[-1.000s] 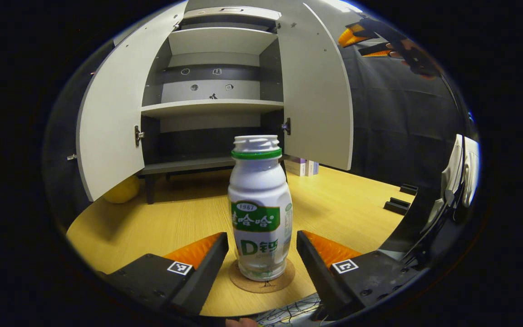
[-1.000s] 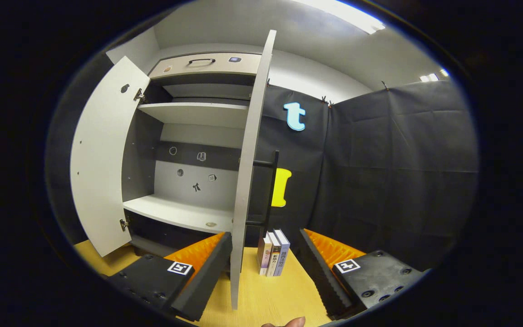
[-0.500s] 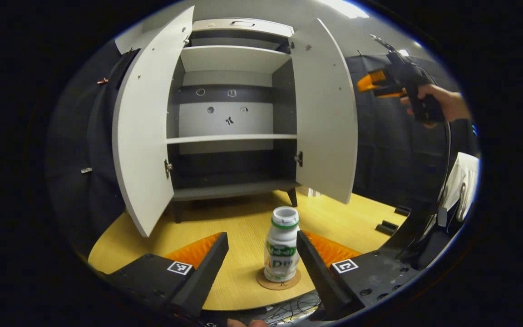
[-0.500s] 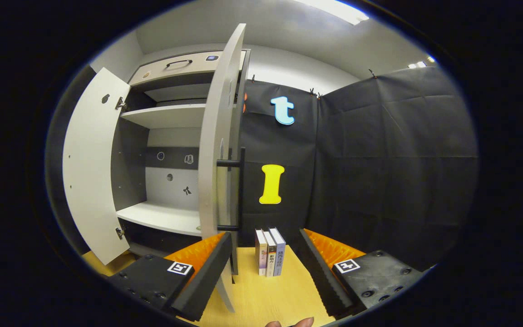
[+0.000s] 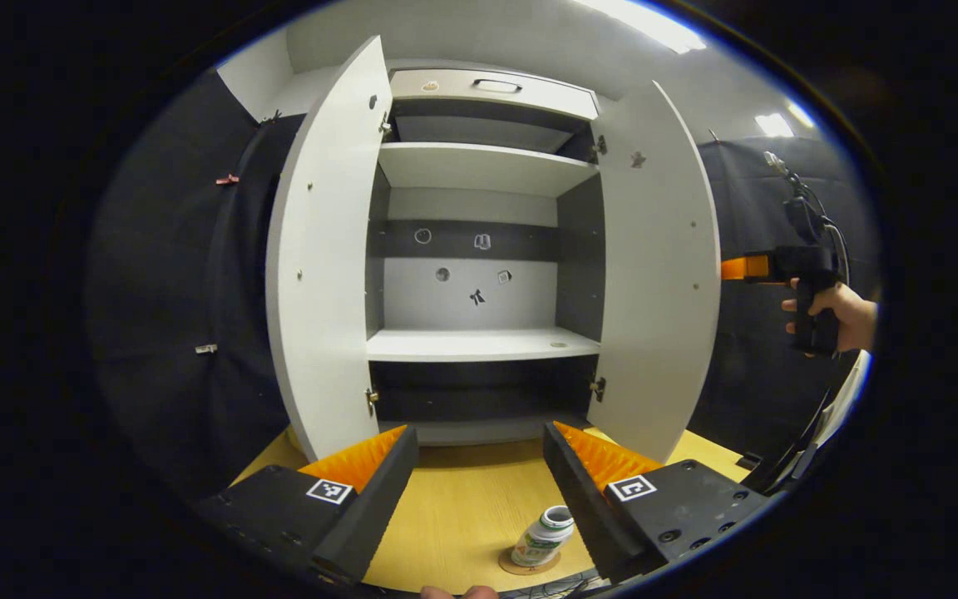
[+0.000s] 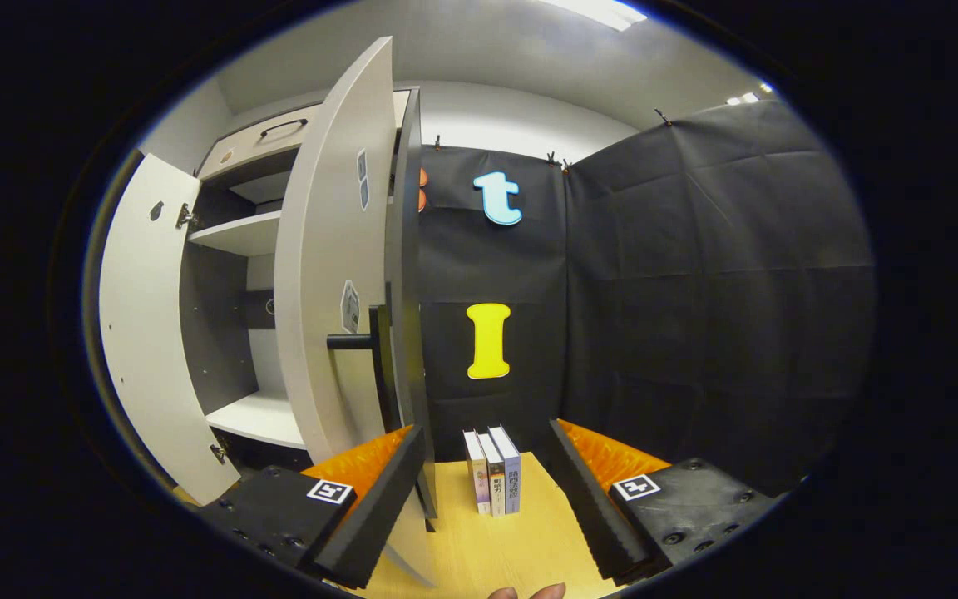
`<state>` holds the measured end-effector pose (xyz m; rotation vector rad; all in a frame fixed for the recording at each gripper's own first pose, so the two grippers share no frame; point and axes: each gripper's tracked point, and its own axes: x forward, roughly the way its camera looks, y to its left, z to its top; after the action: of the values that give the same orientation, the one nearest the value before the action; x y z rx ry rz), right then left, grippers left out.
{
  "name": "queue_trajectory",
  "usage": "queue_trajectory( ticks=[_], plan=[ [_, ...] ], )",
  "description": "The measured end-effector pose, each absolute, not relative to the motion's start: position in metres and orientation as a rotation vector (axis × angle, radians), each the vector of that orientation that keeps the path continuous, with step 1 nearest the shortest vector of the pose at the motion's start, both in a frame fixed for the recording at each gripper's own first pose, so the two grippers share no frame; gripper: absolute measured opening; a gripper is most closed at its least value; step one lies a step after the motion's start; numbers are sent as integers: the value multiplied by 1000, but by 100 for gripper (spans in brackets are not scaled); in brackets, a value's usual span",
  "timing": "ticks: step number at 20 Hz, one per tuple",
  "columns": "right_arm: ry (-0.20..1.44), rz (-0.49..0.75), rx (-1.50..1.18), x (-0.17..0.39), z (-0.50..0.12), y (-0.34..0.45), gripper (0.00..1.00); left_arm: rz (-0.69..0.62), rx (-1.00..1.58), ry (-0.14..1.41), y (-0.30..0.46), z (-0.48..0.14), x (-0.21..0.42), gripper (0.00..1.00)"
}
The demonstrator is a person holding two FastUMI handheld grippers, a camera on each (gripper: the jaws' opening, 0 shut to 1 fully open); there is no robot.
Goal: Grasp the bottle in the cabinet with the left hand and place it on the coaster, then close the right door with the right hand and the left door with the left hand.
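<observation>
The white bottle (image 5: 545,537) with a green label stands upright on the round cork coaster (image 5: 529,563) on the wooden table, low in the left gripper view. My left gripper (image 5: 481,434) is open, above and back from the bottle, facing the grey cabinet (image 5: 479,341). Both the left door (image 5: 325,274) and the right door (image 5: 662,291) stand open. My right gripper (image 6: 487,431) is open beside the right door's outer face (image 6: 325,274), near its dark bar handle (image 6: 367,341). That right gripper (image 5: 737,268), held by a hand (image 5: 832,308), sits just behind the right door's edge.
Three books (image 6: 496,482) stand upright on the table (image 6: 512,549) by the black cloth wall, right of the cabinet. The cabinet's shelves (image 5: 479,343) hold nothing. The left door (image 6: 146,333) swings far out. A closed drawer (image 5: 487,85) tops the cabinet.
My left gripper has pulled up and back from the bottle, which stays on the coaster. My right gripper has shifted right, round to the right door's outer face and handle.
</observation>
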<state>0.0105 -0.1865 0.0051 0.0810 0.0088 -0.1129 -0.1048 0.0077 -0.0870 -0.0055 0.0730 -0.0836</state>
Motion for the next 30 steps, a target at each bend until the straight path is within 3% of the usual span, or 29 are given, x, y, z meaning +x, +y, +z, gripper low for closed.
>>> queue_trajectory(
  ticks=[16, 30],
  plan=[
    [24, -177, 144, 5, 1, -179, 97, 10, -37, 58, 69, -50, -100, 93],
    [54, 16, 149, 8, 0, -90, 97, 13, -40, 60, 73, -49, -95, 94]
  ],
)
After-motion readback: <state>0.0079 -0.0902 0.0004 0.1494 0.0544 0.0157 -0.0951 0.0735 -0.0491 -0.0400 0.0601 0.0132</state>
